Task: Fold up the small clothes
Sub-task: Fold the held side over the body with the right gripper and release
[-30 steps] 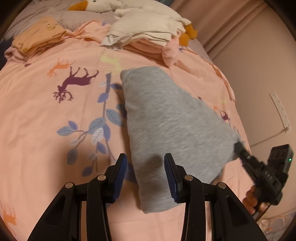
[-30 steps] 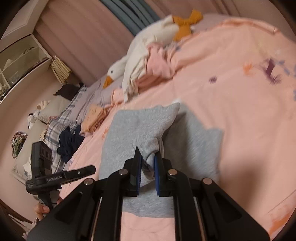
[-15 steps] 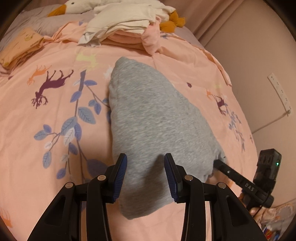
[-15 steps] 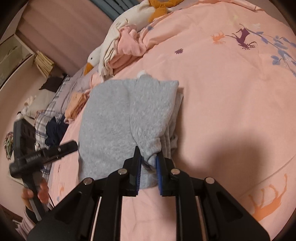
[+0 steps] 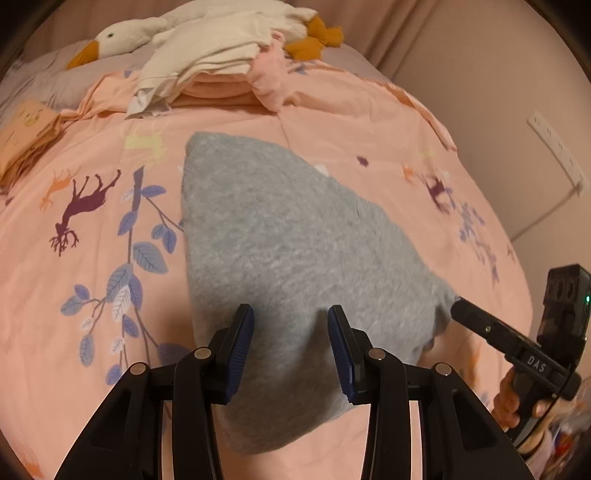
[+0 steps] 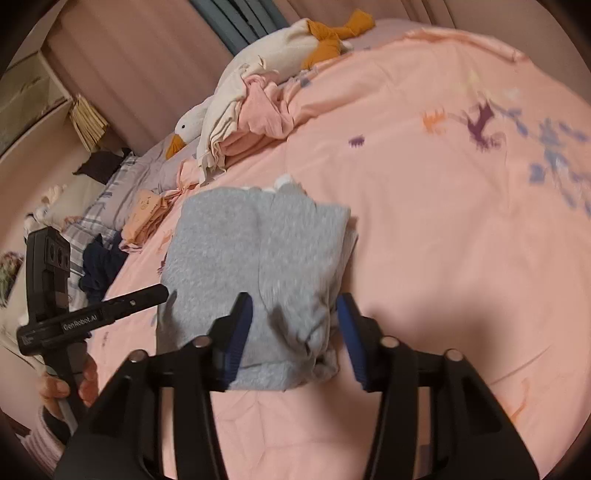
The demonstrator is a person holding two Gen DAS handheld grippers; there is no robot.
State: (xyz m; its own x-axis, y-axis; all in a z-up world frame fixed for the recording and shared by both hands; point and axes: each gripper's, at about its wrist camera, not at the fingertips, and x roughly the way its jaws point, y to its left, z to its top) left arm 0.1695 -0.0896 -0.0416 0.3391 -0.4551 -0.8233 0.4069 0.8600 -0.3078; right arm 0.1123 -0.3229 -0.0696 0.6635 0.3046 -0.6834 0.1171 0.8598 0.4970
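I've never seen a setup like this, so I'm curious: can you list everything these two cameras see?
grey garment: one, grey, folded, flat on the duvet under both grippers
duvet: one, pink with deer and leaf prints, covering the bed
goose plush: one, white with orange beak, at the bed's head
clothes pile: cream and pink, beside the goose
orange folded cloth: one, bed's edge
dark garment: one, navy, beyond the bed's edge
left gripper: black, blue jaws open
right gripper: black, blue jaws open

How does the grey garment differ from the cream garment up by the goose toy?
The grey garment lies folded flat on the open pink duvet between both open grippers; the cream garment is draped crumpled over a pink pile. Grey looks thick and fleecy, cream thinner. Both rest on the bed, ungripped.
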